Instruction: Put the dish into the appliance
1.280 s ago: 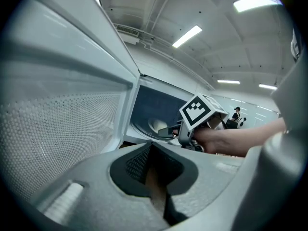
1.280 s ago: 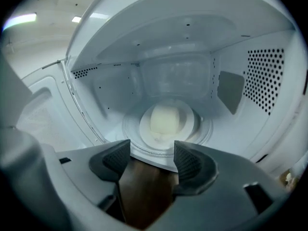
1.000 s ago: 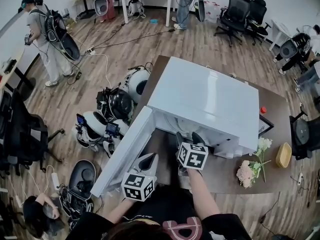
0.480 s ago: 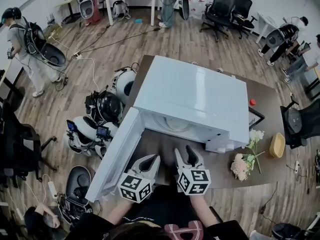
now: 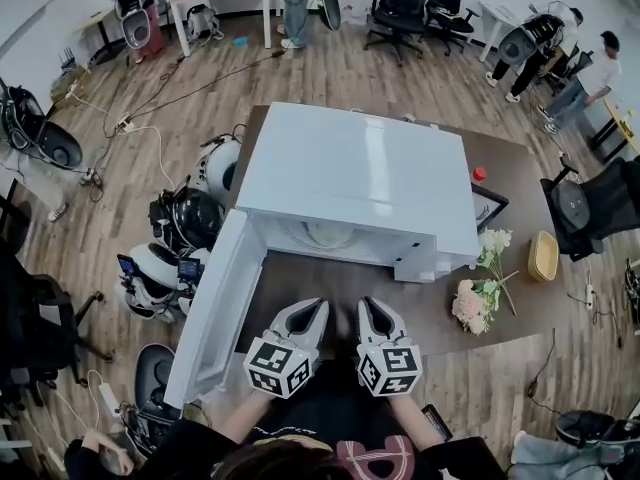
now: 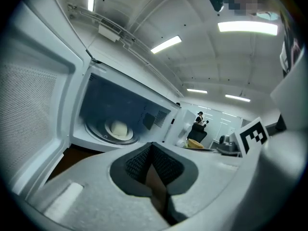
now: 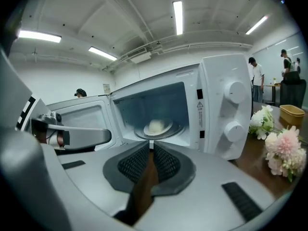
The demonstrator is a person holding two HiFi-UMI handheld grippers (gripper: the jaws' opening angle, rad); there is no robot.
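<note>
The white microwave (image 5: 355, 173) stands on the brown table with its door (image 5: 215, 303) swung open to the left. A pale dish (image 7: 157, 126) rests on the turntable inside, also seen in the left gripper view (image 6: 119, 128). Both grippers are held side by side in front of the opening, near the table's front edge and apart from the dish. My left gripper (image 5: 308, 313) is shut and empty. My right gripper (image 5: 375, 311) is closing, with a thin slit between its pads (image 7: 163, 160) and nothing in it.
A bunch of flowers (image 5: 472, 303) lies right of the microwave, with a yellow basket (image 5: 544, 256) beyond it. A small red thing (image 5: 479, 174) and a black frame (image 5: 490, 208) sit at the table's right rear. Equipment (image 5: 185, 218) crowds the floor by the door.
Both grippers have drawn back from the microwave opening toward the table's front edge. The right gripper's jaws have gone from wide apart to nearly together.
</note>
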